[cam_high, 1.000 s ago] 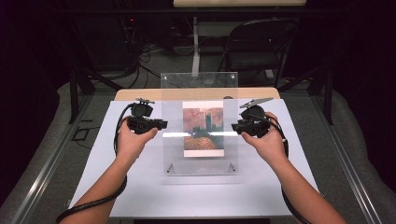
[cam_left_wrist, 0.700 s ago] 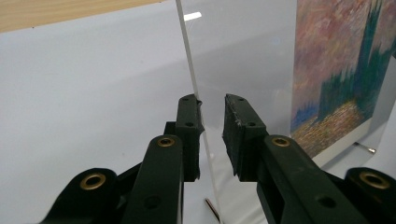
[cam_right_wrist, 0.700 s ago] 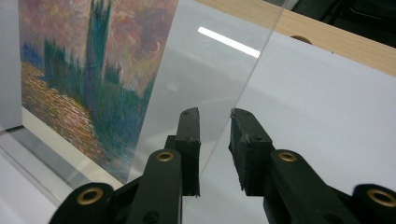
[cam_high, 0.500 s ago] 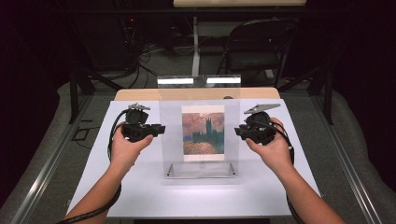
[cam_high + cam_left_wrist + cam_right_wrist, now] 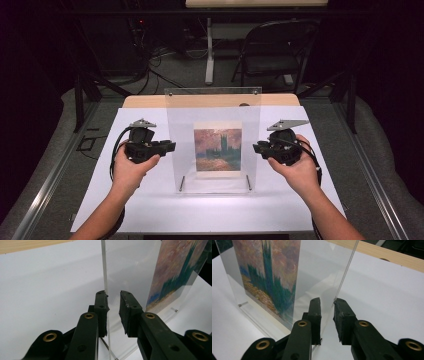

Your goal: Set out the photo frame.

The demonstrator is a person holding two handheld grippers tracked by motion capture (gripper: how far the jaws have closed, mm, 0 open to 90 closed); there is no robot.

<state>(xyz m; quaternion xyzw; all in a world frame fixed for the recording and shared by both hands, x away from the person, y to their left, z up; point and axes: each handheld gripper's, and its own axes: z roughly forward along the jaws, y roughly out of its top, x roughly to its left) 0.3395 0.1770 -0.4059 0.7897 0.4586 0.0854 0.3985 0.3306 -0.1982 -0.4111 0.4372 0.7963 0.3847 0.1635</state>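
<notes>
Nearest us in the high view, our hands hold the left gripper (image 5: 167,146) and right gripper (image 5: 258,147) against the side edges of the clear frame (image 5: 214,107), which stands upright on the white sheet (image 5: 150,210), its long axis vertical, the painting (image 5: 217,149) facing us. The left gripper view adds that one pad touches the frame's edge while the other stands just off it. In the right gripper view the jaws, which have just been closing, bracket the other edge narrowly; we cannot tell if they pinch it. Beyond the frame sits a chair (image 5: 277,50).
</notes>
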